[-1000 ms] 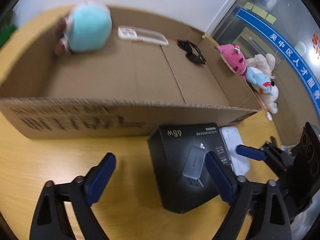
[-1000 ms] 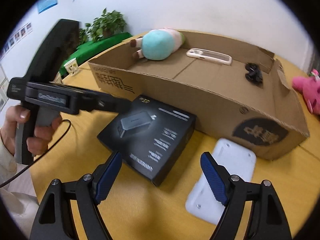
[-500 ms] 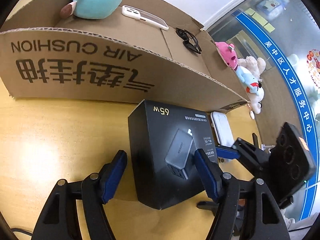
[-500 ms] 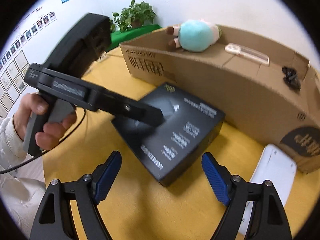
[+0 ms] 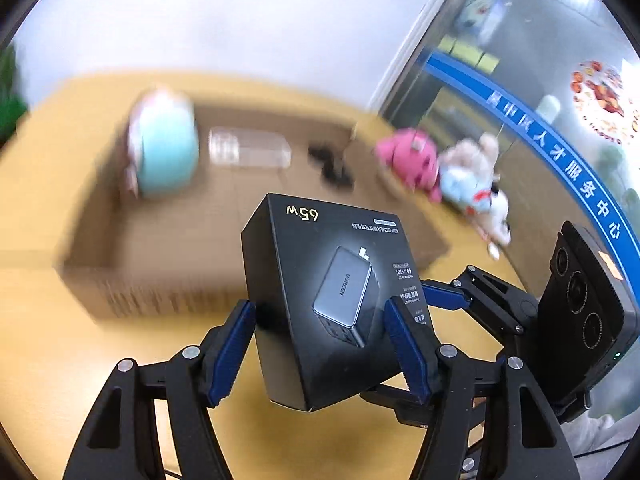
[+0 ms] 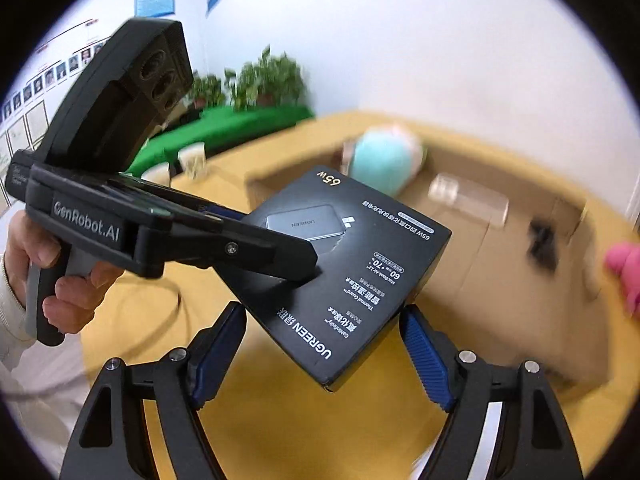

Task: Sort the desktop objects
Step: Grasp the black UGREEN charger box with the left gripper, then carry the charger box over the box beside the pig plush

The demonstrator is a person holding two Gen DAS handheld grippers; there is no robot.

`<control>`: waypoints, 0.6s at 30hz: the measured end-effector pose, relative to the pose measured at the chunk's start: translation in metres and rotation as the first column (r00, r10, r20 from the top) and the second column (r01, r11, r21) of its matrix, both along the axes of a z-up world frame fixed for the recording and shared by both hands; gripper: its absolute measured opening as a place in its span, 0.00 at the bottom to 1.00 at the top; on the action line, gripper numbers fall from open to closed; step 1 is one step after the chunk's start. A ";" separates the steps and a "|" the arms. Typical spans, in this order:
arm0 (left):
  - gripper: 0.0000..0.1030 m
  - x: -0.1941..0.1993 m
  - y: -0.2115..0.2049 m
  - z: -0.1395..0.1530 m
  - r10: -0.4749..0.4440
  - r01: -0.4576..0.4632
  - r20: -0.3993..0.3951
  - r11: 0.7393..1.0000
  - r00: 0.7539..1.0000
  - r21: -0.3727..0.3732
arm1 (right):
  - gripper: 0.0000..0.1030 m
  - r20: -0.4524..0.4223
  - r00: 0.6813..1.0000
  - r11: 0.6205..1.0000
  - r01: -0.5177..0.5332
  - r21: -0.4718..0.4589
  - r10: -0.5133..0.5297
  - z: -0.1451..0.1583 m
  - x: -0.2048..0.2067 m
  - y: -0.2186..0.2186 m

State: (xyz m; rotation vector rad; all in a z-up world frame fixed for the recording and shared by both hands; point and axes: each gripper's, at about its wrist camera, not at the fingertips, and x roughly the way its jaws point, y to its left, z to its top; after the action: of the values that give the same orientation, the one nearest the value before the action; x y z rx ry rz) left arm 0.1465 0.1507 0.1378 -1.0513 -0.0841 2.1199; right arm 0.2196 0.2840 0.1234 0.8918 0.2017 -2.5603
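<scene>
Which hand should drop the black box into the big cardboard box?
Left. The left gripper already clamps the black charger box, lifted in front of the cardboard box. The right gripper is open, holding nothing.

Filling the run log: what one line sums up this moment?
left gripper: shut on black charger box, lifted | right gripper: open, empty | cardboard box: beyond
</scene>
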 end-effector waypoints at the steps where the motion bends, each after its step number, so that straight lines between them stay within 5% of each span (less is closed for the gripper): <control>1: 0.63 -0.004 -0.001 0.015 0.005 -0.005 -0.042 1.000 0.999 0.007 | 0.77 -0.034 0.999 1.000 -0.003 0.007 0.003 0.013 -0.004 -0.001; 6: 0.63 -0.038 -0.010 0.065 0.030 -0.025 -0.161 0.999 0.987 0.032 | 0.77 -0.166 0.986 0.998 -0.018 0.052 0.027 0.067 -0.037 -0.011; 9: 0.63 -0.069 -0.015 0.072 0.040 -0.039 -0.155 0.999 0.987 0.013 | 0.77 -0.166 0.985 0.999 -0.030 0.043 0.037 0.075 -0.065 -0.017; 18: 0.62 -0.146 -0.022 0.007 0.073 -0.069 0.034 0.990 0.997 -0.121 | 0.77 0.055 0.998 0.994 -0.035 -0.104 0.041 0.019 -0.146 -0.025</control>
State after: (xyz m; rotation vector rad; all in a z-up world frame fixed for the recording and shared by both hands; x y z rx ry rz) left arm 0.0008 0.1285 0.1449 -1.1751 -0.0123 2.1917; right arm 0.0736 0.2586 0.1421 0.9124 0.0688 -2.4824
